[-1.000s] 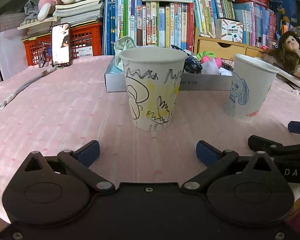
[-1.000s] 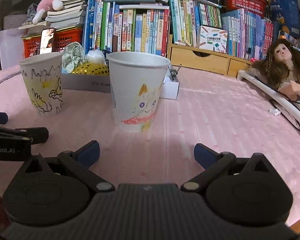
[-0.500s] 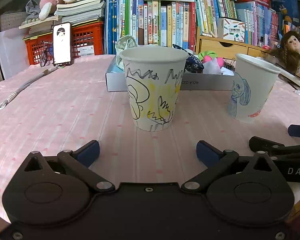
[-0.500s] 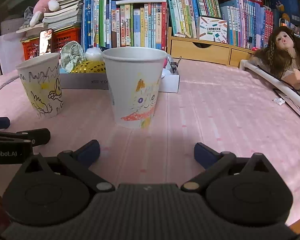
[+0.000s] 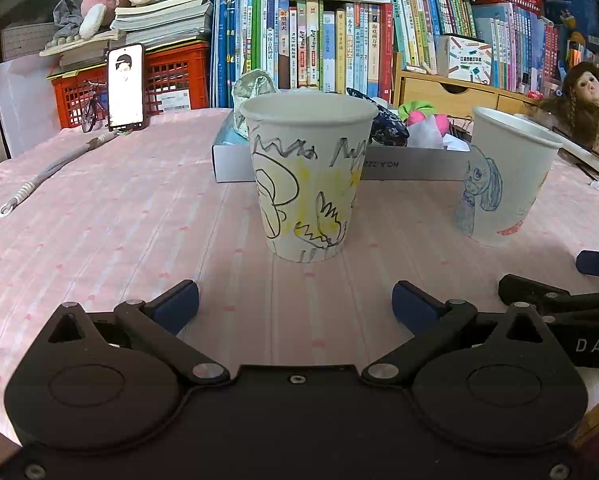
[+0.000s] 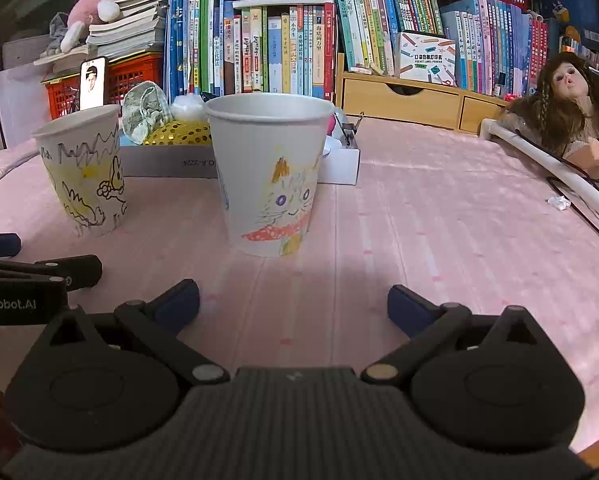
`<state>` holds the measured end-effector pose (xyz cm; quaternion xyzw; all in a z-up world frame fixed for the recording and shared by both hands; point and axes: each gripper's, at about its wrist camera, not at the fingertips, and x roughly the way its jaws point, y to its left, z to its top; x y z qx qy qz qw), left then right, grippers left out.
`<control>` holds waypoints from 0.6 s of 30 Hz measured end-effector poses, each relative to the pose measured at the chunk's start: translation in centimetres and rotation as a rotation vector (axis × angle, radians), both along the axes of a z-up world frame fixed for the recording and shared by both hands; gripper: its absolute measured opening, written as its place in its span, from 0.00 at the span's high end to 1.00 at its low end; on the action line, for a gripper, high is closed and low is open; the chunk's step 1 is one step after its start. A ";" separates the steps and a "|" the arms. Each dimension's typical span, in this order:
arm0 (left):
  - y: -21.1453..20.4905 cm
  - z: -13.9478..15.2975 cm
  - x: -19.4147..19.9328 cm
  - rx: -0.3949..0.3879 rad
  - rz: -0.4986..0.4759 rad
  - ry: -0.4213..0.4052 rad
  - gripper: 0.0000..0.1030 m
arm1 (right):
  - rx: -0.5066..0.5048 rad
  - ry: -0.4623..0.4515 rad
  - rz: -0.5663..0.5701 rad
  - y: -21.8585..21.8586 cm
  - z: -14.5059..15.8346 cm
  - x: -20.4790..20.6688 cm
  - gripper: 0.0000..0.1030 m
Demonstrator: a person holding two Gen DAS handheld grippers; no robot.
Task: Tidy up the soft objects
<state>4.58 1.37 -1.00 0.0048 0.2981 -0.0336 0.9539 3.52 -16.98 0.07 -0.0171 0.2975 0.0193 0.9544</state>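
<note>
Two hand-held grippers hover low over a table covered in a pink striped cloth [image 5: 99, 208]. The left gripper [image 5: 295, 304] has its blue-padded fingers spread wide and holds nothing. The right gripper [image 6: 293, 302] is likewise spread wide and empty.

Just ahead of the left gripper stands an upright paper cup [image 5: 309, 176], white with scribbled black outlines and yellow crayon. Ahead of the right gripper stands a second cup [image 6: 269, 174], white with a drawn cat face above a red spotted mushroom shape. The cups stand apart, side by side.

Behind both cups lies a shallow white box [image 6: 167, 162] holding the soft things. These are a crumpled grey-green patterned piece [image 6: 143, 114], a white fluffy ball [image 6: 187, 106], a yellow sequinned piece [image 6: 179, 134], a dark blue patterned piece [image 5: 389, 130], and a green and pink bundle [image 5: 417, 114]. They are heaped together, spilling above the rim.

Farther back, books [image 6: 259, 44] fill a shelf. A doll [image 6: 567, 100] lies at the right edge, and a phone [image 5: 125, 86] stands lit at the left.
</note>
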 end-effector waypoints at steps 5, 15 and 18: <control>0.0 0.0 0.0 0.000 0.002 0.001 0.00 | 0.000 0.000 0.000 0.0 0.0 0.0 0.00; 0.0 0.0 0.1 0.000 0.003 0.003 0.00 | 0.000 0.001 0.000 0.0 0.0 0.0 0.00; 0.0 0.0 0.1 0.000 0.003 0.003 0.00 | 0.000 0.000 0.000 0.0 0.0 0.0 0.00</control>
